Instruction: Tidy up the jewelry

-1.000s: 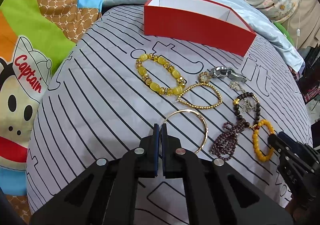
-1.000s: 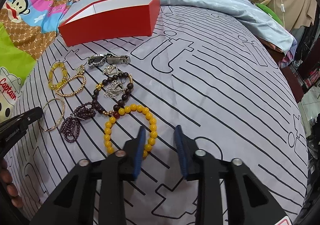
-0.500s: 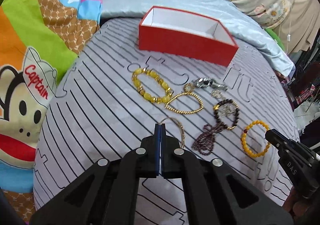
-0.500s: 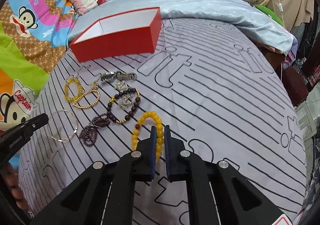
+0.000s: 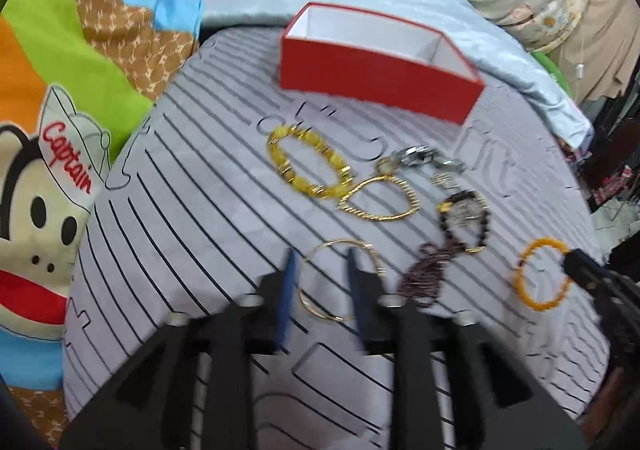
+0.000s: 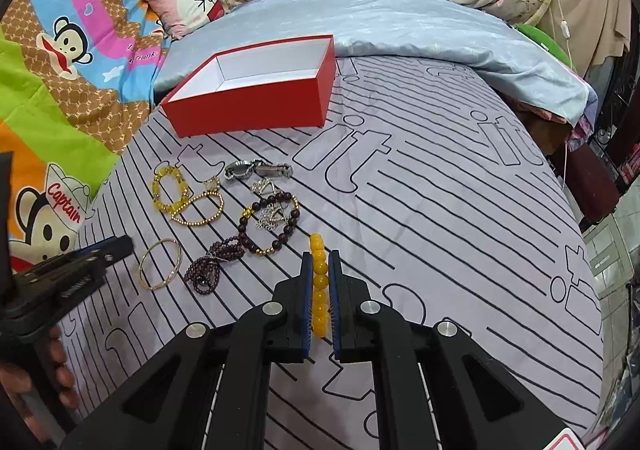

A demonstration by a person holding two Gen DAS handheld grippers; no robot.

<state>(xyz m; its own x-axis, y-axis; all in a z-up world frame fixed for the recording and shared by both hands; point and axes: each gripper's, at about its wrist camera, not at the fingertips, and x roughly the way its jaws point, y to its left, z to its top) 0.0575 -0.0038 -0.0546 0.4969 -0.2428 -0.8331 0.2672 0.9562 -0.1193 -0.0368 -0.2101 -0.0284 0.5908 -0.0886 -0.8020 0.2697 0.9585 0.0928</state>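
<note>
A red box [image 5: 376, 78] [image 6: 248, 110] with a white inside stands open on the striped sheet at the back. My right gripper [image 6: 320, 256] is shut on an orange bead bracelet [image 6: 319, 282], which sits upright between the blue pads, lifted off the sheet. In the left wrist view that bracelet [image 5: 538, 306] hangs at the right gripper's tip [image 5: 570, 260]. My left gripper [image 5: 322, 260] has its jaws opening above a thin gold bangle [image 5: 340, 241] [image 6: 179, 262]. The bangle lies flat on the sheet, and the pads do not touch it.
Between bangle and box lie a yellow chunky bracelet [image 6: 170, 190], a gold bead chain [image 6: 200, 220], a silver watch [image 6: 256, 170], a dark bead bracelet [image 6: 280, 238] and a purple bead strand [image 6: 212, 262]. A light blue quilt [image 6: 400, 22] lies behind the box. A cartoon blanket [image 6: 60, 50] lies at the left.
The right jaws closed on the orange bracelet and raised it off the sheet. The left jaws, shut before, have parted over the gold bangle.
</note>
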